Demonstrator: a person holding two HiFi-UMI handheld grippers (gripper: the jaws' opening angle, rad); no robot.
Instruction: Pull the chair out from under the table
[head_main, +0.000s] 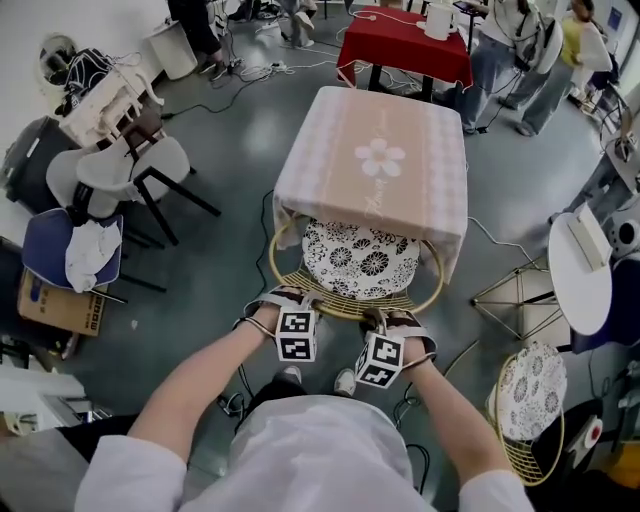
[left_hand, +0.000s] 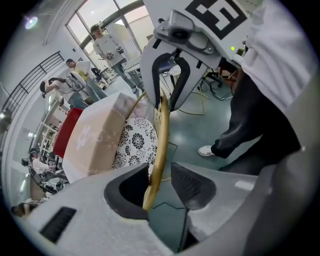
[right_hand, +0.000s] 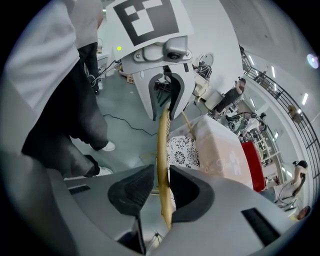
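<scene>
The chair (head_main: 360, 262) stands pushed in at the near side of the table (head_main: 375, 160). The front of its black-and-white floral seat cushion (head_main: 362, 250) sits under the overhang of the pink checked tablecloth (head_main: 420, 120). Its gold wire back hoop (head_main: 345, 308) curves out towards the person, clear of the table edge.

Both tools are at the top of that hoop, side by side and near each other, pointing steeply down.

The left hand-held gripper (head_main: 283, 297) has its jaws wide apart astride the gold rail. In the left gripper view (left_hand: 161, 182) the rail (left_hand: 156, 170) runs up between the pads, close against one pad (left_hand: 131, 186) and with clear space to the other. It is not clamped.

The right hand-held gripper (head_main: 393, 318) also straddles the rail. In the right gripper view (right_hand: 162, 187) the pads (right_hand: 131, 189) stand much closer on either side of the gold rail (right_hand: 163, 150). One is about touching and a sliver of gap shows at the other, so there is no firm grip that I can see.

Each gripper view shows the other tool further along the same rail.

A second, similar gold wire chair (head_main: 530, 410) stands well apart at the person's right. A red-covered table (head_main: 405, 40) stands beyond the pink one.
</scene>
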